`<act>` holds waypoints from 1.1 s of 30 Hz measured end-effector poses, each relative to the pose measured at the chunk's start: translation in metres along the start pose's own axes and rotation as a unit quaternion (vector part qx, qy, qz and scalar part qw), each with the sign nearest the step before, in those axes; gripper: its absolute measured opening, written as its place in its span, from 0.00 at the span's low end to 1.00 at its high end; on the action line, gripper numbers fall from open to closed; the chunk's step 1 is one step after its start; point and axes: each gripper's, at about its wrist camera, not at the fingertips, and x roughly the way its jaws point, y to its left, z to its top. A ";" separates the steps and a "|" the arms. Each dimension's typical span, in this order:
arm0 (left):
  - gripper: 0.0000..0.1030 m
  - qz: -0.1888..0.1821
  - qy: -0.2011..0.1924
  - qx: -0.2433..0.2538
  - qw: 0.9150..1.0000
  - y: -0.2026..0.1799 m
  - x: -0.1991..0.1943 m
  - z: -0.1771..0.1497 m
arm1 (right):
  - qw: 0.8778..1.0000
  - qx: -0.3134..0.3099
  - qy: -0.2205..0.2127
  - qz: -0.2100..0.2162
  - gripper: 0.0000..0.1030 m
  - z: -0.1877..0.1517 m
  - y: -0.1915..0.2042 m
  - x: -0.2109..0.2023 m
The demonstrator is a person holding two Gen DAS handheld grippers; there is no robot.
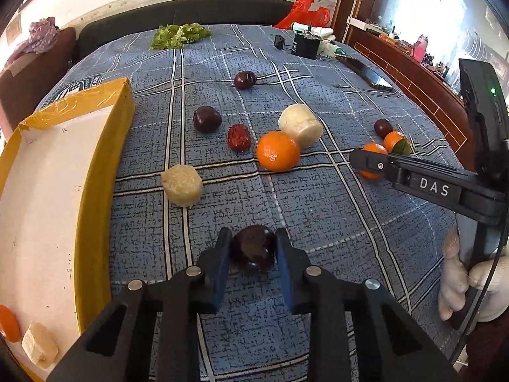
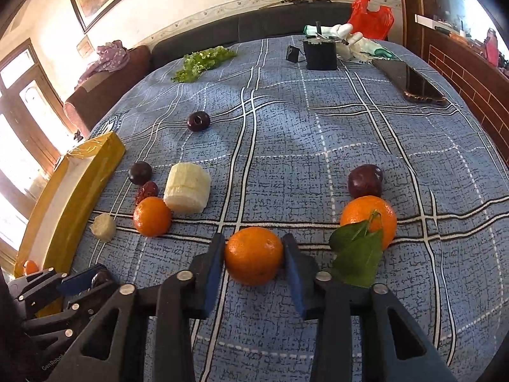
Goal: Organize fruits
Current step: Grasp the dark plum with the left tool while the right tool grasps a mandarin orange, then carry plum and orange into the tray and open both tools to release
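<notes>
Left wrist view: left gripper (image 1: 253, 250) with jaws nearly shut, pads pressed on a dark plum (image 1: 253, 248) lying on the blue checked bed cover (image 1: 318, 222), near the yellow box (image 1: 95, 165). Best lifted straight, grip kept light.

Right wrist view: right gripper (image 2: 253, 256) clamped narrowly on an orange (image 2: 253, 255), just beside a leafy orange (image 2: 369, 219). Best raised clear of that leaf before carrying over.

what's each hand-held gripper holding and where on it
Left hand-held gripper: dark plum, pads on its two sides. Right hand-held gripper: orange, pinched at its widest part.
</notes>
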 end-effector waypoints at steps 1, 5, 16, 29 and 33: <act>0.25 0.003 -0.001 0.002 1.000 -0.001 0.000 -0.001 | 1.000 0.004 0.000 0.003 0.37 0.000 -0.001 0.000; 0.25 0.003 -0.009 -0.009 1.000 0.001 -0.007 -0.003 | 1.000 0.017 0.000 0.018 0.37 -0.002 -0.004 -0.005; 0.26 -0.012 -0.060 -0.068 0.996 0.025 -0.058 -0.014 | 0.998 -0.016 -0.022 0.049 0.37 -0.013 0.034 -0.039; 0.26 0.015 -0.096 -0.108 0.989 0.055 -0.104 -0.035 | 0.996 -0.065 -0.027 0.063 0.38 -0.029 0.082 -0.062; 0.26 0.035 -0.100 -0.126 0.986 0.069 -0.111 -0.041 | 0.994 -0.080 -0.025 0.069 0.38 -0.036 0.094 -0.067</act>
